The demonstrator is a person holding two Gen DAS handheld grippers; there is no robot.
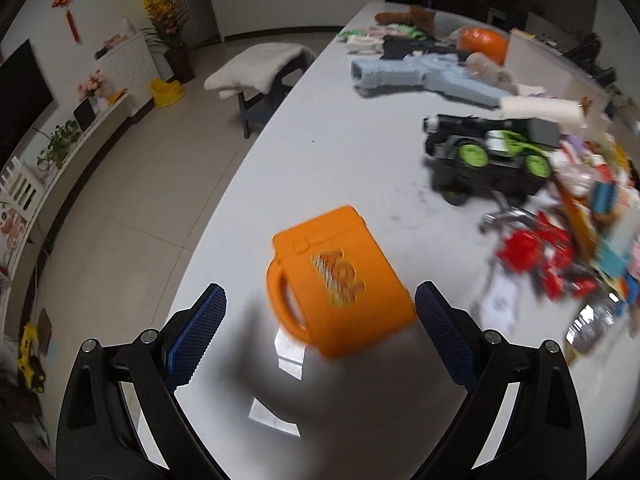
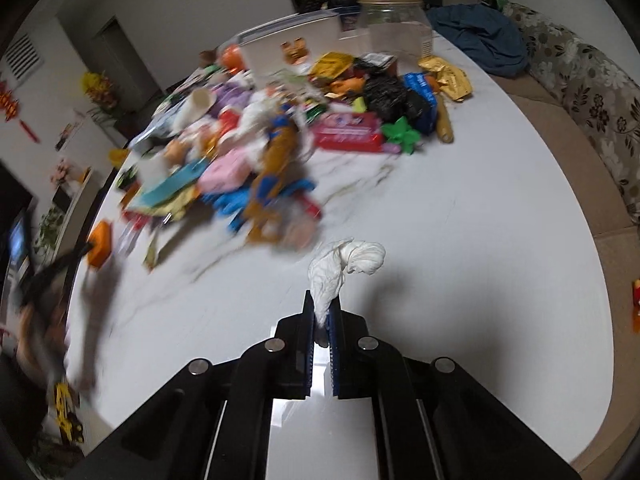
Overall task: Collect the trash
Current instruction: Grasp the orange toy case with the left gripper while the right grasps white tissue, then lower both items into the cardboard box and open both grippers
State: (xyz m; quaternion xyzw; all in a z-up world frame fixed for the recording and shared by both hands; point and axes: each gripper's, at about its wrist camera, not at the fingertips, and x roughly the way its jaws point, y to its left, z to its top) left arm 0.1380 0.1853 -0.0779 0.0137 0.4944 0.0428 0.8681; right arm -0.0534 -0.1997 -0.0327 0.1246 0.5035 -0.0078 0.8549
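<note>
My right gripper [image 2: 324,308] is shut on a crumpled white tissue [image 2: 344,264] and holds it above the white marble table [image 2: 480,240]. A big pile of wrappers, toys and trash [image 2: 280,132] lies further back on the table. My left gripper [image 1: 320,320] is open and empty, its blue pads on either side of an orange plastic case with a handle [image 1: 340,284] that lies on the table. Two white paper scraps [image 1: 290,354] lie on the table near the left fingers. The view is blurred by motion.
In the left wrist view a black toy truck with green wheels [image 1: 488,160], a blue-grey toy gun [image 1: 420,76] and red toys [image 1: 532,252] lie on the table. A clear jar [image 2: 394,24] and a white box [image 2: 288,48] stand at the back. A sofa [image 2: 580,100] runs along the right.
</note>
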